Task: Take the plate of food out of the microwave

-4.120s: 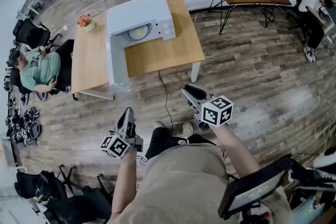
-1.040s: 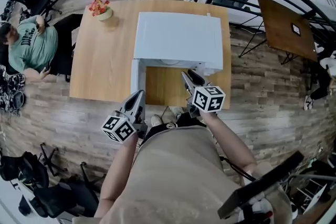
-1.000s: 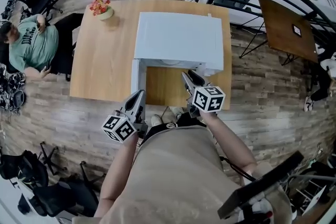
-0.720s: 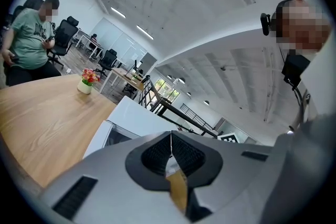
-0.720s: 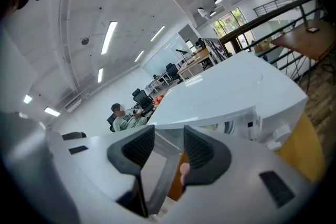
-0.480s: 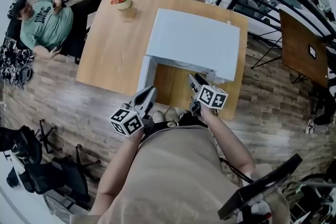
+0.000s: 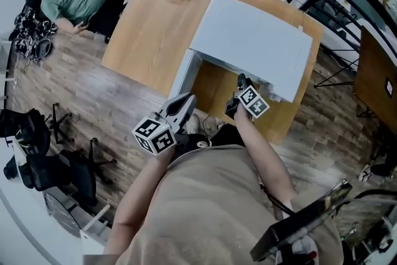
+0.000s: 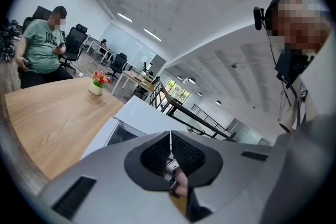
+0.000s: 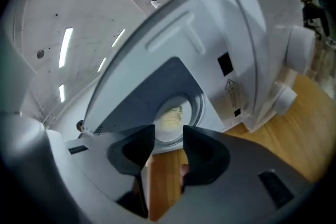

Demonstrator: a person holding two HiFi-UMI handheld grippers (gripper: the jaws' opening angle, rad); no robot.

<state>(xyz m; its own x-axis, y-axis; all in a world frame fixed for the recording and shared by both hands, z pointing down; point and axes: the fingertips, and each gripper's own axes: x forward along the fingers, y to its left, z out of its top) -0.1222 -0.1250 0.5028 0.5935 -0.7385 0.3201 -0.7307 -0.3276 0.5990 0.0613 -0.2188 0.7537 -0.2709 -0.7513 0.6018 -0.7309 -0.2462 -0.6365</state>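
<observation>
Wood planks floor the open office, where a pale bench [image 7: 149,28] carries a white microwave [image 7: 254,40] with its door [image 7: 184,74] swung open. Inside, on the turntable, sits the plate of food [image 9: 170,119], untouched. The right tongs [image 9: 168,140] stand apart and empty at the cavity's mouth, lined up on the plate. The left tongs [image 8: 170,139] are pressed together on nothing, low beside the door. The reach is the step in hand. Next, the right tongs probably need to go in and close on the plate's rim, keeping it level.
</observation>
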